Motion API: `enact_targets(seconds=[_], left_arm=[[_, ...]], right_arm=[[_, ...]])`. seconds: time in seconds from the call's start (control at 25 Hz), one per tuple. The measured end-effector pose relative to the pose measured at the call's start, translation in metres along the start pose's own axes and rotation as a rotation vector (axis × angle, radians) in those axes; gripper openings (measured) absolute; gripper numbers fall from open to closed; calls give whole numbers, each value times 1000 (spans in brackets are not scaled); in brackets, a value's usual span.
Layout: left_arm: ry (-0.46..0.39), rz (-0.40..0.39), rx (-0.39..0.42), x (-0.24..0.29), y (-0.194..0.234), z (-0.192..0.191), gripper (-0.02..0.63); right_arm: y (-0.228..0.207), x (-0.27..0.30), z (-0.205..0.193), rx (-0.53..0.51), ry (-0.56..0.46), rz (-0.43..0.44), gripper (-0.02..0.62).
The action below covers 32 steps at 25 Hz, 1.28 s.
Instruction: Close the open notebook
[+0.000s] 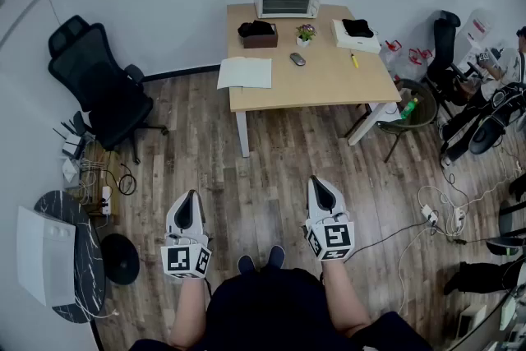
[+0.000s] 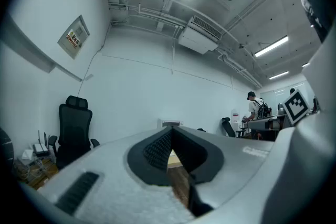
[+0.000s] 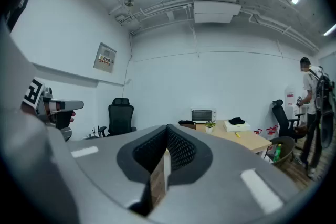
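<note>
White notebook (image 1: 244,72) open on wooden table (image 1: 329,82); left tongs (image 1: 191,197) and right tongs (image 1: 317,183) both together, empty, well away.

Head overhead, gripper views forward (table (image 1: 329,78) shared)

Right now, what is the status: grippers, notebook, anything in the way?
Left gripper and right gripper shut, empty, held low. Notebook open on table corner, well ahead. Nothing on floor between.
</note>
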<state>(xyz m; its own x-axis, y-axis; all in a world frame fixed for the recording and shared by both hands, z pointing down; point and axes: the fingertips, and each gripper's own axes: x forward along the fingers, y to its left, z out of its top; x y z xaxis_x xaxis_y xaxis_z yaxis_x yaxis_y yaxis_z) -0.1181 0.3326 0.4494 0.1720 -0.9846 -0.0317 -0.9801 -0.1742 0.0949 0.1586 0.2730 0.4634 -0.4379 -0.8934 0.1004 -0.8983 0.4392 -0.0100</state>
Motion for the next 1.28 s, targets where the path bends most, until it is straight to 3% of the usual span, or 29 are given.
enact_targets(seconds=[0.28,0.52,0.92,1.04,1.28], left_arm=[[-13,-27,0,1,-10,1,-5],[-18,-72,7,9,-36,1,-3],[13,-73,20,21,-67,-7,-3],[23,-66,1,24,-69,-11,-2],[25,-68,-14,35,-69,-14,-2]], right_arm=[[0,4,-8,59,1,52,6],[-14,6,-11,26,5,52,8],[-40,8,-15,35,-13,88,-1],[-44,12,-18,36,-5,103,57],[-51,19,-18,38,-16,110,33]])
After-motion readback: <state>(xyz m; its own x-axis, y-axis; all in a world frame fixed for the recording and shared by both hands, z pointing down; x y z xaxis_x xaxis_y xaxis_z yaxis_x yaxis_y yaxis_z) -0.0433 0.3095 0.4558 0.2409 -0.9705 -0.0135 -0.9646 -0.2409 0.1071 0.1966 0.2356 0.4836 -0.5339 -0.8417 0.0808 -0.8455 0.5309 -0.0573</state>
